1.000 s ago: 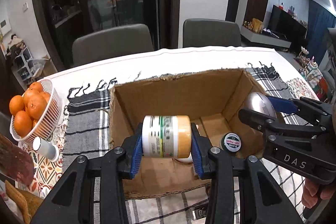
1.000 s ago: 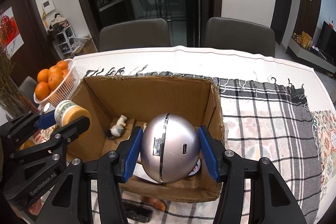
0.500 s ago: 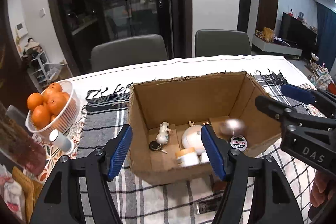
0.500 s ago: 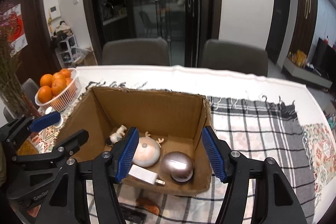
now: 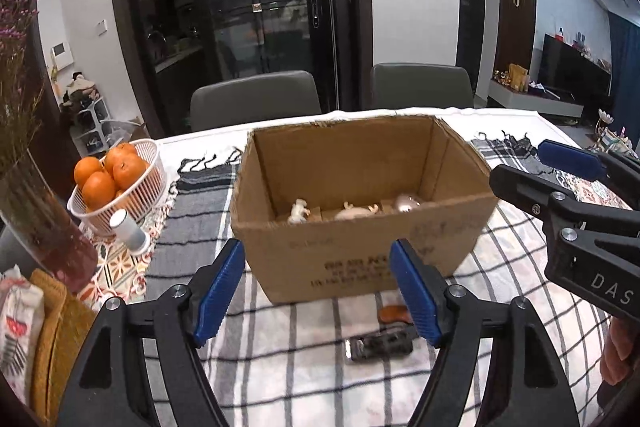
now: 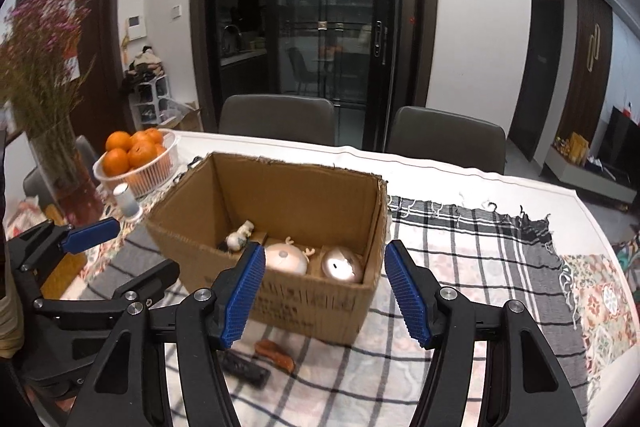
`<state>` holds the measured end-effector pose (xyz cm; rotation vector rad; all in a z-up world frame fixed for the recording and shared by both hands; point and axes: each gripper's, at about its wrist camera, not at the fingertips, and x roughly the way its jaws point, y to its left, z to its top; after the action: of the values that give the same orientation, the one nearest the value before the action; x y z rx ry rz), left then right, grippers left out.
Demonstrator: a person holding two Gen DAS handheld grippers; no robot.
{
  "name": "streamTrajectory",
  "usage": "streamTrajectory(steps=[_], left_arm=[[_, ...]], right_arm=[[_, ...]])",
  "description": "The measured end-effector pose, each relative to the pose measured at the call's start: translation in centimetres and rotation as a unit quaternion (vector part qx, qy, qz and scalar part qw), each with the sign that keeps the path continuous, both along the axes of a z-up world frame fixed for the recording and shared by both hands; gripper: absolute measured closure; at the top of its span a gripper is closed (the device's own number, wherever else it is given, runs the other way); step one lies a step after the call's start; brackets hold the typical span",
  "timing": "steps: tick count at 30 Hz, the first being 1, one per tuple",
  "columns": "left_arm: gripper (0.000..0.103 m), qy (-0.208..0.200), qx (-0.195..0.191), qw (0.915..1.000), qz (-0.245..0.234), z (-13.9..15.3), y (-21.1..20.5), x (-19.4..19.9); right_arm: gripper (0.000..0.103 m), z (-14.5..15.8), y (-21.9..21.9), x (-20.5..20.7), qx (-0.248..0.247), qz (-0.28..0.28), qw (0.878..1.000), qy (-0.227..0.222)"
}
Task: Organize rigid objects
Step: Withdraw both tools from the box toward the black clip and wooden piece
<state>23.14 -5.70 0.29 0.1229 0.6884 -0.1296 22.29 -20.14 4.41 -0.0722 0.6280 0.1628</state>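
Cardboard, an open brown box (image 6: 280, 291) stands upright on the checked-cloth surface (image 6: 472, 267), mouth up, long axis across both views. The right wrist view looks deeper inside: a silver dome-shaped object (image 6: 342, 264), a round white antlered toy (image 6: 286, 256) and a small white figurine (image 6: 239, 235) lie on its floor; the left view shows only their tops. The left hand-held gripper (image 5: 318, 293) is opening, nothing between its blue pads; the right hand-held gripper (image 6: 325, 291) is apart and empty. Before the box lie a black oblong object (image 5: 380, 345), long axis sideways, and a small brown piece (image 6: 275, 350).
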Motion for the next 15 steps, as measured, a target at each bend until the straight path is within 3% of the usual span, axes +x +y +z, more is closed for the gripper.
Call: streamTrajectory(steps=[15], left_arm=[[0.028,0.039,0.000,0.9992,0.002,-5.2,-2.3,-3.4]], right_arm=[[0.043,-4.9,-0.4,-2.3,-0.026,0.073,0.996,0.046]])
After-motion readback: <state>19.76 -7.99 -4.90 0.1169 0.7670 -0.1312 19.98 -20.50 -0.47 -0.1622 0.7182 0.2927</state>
